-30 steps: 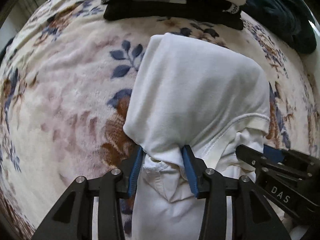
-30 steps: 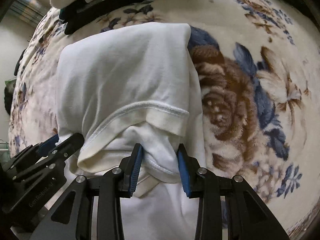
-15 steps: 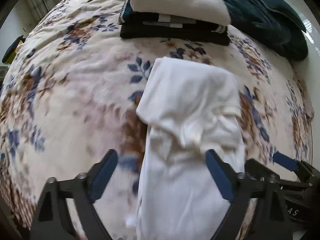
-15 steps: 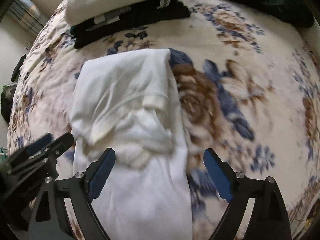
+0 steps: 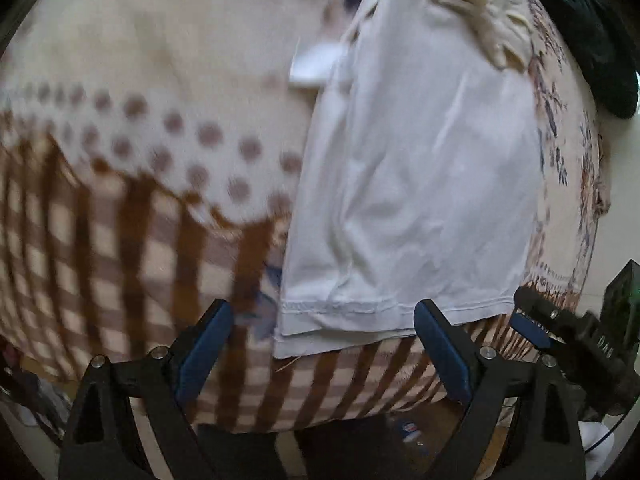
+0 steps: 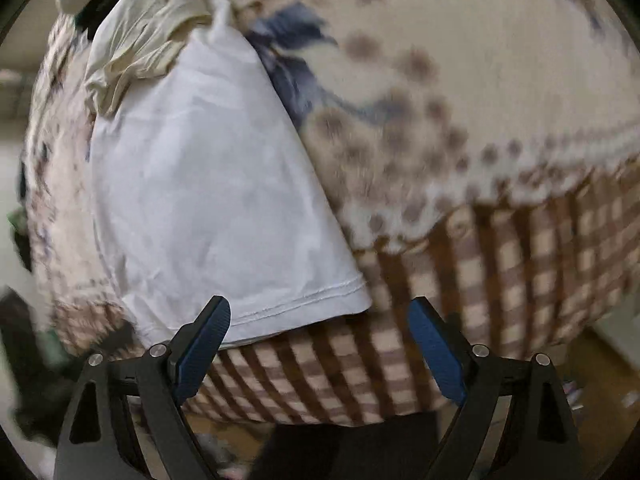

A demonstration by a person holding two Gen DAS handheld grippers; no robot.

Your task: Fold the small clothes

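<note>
The left gripper [image 5: 324,344] hangs over the near edge of the bed, its jaws spread wide with nothing between them, having just been opening; the blue pads stand either side of the hem without touching it. The white garment [image 5: 420,168] lies flat on the blanket [image 5: 140,80], a long strip running away from the edge, its stitched hem at the checked border and a rumpled cream bunch at its far end. A dark green cloth [image 5: 592,32] sits at the far right. In the right wrist view the right gripper [image 6: 320,340] is likewise wide apart and empty, its jaws just opened, the garment [image 6: 208,184] above its left pad.
</note>
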